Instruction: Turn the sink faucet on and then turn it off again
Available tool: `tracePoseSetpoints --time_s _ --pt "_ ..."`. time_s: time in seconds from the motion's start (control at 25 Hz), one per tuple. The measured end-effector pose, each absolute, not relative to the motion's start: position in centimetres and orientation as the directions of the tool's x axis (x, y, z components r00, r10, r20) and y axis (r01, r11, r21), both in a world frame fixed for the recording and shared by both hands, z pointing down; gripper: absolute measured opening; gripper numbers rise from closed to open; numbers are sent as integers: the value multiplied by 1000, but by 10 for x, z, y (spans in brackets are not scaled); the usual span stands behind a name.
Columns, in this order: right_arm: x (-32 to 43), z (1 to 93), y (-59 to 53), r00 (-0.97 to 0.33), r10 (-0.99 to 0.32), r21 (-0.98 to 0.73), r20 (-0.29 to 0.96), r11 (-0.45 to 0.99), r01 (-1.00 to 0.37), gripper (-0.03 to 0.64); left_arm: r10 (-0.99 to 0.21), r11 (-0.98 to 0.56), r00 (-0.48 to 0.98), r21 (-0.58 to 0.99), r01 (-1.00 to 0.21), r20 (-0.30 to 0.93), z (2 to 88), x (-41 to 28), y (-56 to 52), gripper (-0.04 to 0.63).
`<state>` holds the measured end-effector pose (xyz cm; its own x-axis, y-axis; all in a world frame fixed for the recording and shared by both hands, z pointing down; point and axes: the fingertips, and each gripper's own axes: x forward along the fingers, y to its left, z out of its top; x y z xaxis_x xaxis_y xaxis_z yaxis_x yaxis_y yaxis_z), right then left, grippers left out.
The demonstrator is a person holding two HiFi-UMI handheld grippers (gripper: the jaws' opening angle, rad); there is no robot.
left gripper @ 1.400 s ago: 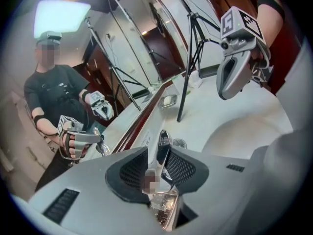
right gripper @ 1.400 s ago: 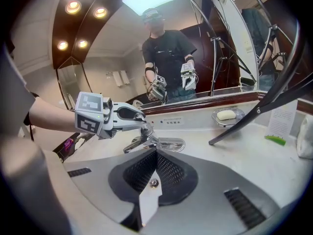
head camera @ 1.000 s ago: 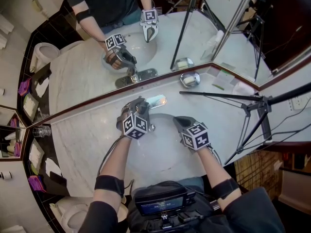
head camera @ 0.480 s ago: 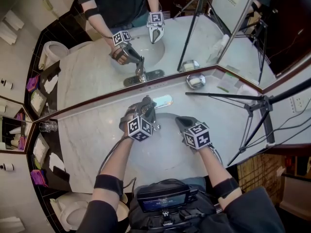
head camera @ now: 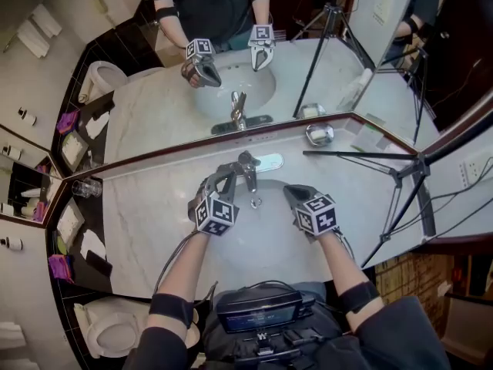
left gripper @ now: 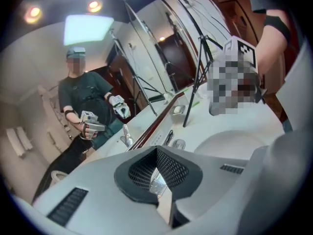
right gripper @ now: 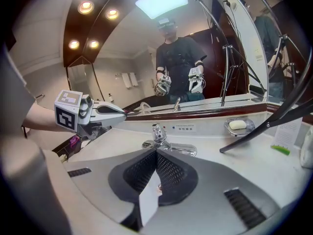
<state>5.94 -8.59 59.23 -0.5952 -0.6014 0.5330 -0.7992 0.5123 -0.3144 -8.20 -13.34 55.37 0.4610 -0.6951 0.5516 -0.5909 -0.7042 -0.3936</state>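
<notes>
- You are holding the left gripper (left gripper: 157,153) with its jaws together. They have just been closing, and nothing is sitting between the pads.
- In the head view, this gripper is hovering over the left side of the sink (head camera: 263,230). Its tips are pointing at the faucet (head camera: 248,169) and are just to its left, apart from it.
- You are keeping the right gripper (right gripper: 156,154) pressed together as well, with nothing caught between its pads.
- This gripper is hanging over the right side of the sink, aiming toward the faucet and well short of it.
- The faucet is standing at the back rim of the sink, against the mirror (head camera: 154,114), between the lines of the two grippers. Its lever is tilting upward, and its spout is reaching out over the bowl.
- I cannot tell whether water is running.
- A soap dish (head camera: 319,135) is sitting on the counter (head camera: 146,214) to the right of the faucet, near the mirror.
- A glass (head camera: 86,187) is standing at the counter's far left corner.
- A tripod (head camera: 400,176) is leaning in over the right end of the counter.
</notes>
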Motion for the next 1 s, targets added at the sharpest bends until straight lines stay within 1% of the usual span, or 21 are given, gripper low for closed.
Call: tracePoseSetpoints --time_s 0.08,0.2,0.32,0.48,0.64,1.0 --pt "60 588 -84 -595 -603 -306 531 519 -798 26 -708 -668 460 -298 -682 536 543 -92 -127 3" --pt "61 583 -81 -595 -604 -289 530 531 -797 26 -717 -599 470 -110 -793 515 526 -106 -115 3" --pt "62 576 -80 -594 -609 -274 525 539 -796 26 -745 -527 461 -2 -850 482 520 -126 -103 3" --pt "63 570 -79 -591 -616 -257 521 547 -797 26 -760 -449 447 117 -886 471 524 -147 -80 3" --pt "69 568 -74 -588 -618 -244 522 552 -797 26 -764 -387 431 193 -901 480 530 -163 -55 3" --pt "70 570 -67 -584 -613 -242 533 551 -799 26 -798 -339 397 209 -918 453 533 -176 -40 2"
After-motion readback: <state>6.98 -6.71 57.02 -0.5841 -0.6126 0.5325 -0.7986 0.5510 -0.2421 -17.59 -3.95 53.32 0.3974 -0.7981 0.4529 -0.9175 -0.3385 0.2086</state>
